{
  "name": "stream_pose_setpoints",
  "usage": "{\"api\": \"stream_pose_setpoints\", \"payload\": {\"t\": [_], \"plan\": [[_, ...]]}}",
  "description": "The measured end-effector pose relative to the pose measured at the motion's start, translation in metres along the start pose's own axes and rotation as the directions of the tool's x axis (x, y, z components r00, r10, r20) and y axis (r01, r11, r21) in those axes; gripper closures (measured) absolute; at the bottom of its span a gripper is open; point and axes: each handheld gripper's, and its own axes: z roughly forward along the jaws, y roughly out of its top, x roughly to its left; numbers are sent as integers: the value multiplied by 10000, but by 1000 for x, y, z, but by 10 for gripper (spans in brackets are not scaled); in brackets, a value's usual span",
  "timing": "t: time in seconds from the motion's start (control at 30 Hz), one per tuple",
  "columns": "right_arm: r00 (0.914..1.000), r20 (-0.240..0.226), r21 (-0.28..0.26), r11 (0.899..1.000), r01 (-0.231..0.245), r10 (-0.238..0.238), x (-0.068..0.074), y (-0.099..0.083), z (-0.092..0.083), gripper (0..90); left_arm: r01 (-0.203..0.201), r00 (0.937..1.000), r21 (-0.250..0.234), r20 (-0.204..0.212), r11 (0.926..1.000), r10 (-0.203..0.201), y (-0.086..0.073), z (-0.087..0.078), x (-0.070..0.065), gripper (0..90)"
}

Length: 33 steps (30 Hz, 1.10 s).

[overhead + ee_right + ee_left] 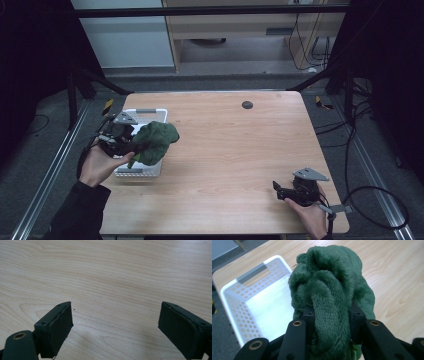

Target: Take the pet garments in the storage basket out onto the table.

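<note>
A dark green plush cloth (156,141) is bunched up and held in the air by my left gripper (134,148), which is shut on it. The bundle hangs over the right rim of a white perforated basket (145,113) at the table's left side. In the left gripper view the fuzzy green cloth (332,290) bulges between the two black jaws, with the white basket (239,312) below and to the left. My right gripper (278,189) rests low near the table's front right, open, its pads (62,327) wide apart over bare wood.
The wooden table (235,145) has a small black round hole cover (247,104) near its far edge. Black frame legs and cables lie on the floor to the right of the table.
</note>
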Motion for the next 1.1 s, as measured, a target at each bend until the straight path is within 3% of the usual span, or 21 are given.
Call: {"api": "stream_pose_setpoints", "payload": {"t": [0.43, 0.63, 1.1], "plan": [[10000, 7, -37, 10000, -31, 31, 0, 0, -1, 121, -853, 9955, 74, 422, 9963, 849, 12, 4, -28, 665], [10000, 6, -39, 10000, -33, 33, 0, 0, -1, 121, -1058, 9924, 94, 646, 9943, 1050, 14, 9, -38, 665], [10000, -4, -65, 10000, -35, 35, 0, 0, -1, 121, -1936, 9745, 366, 1230, 9804, 1878, 22, 22, -63, 665]]}}
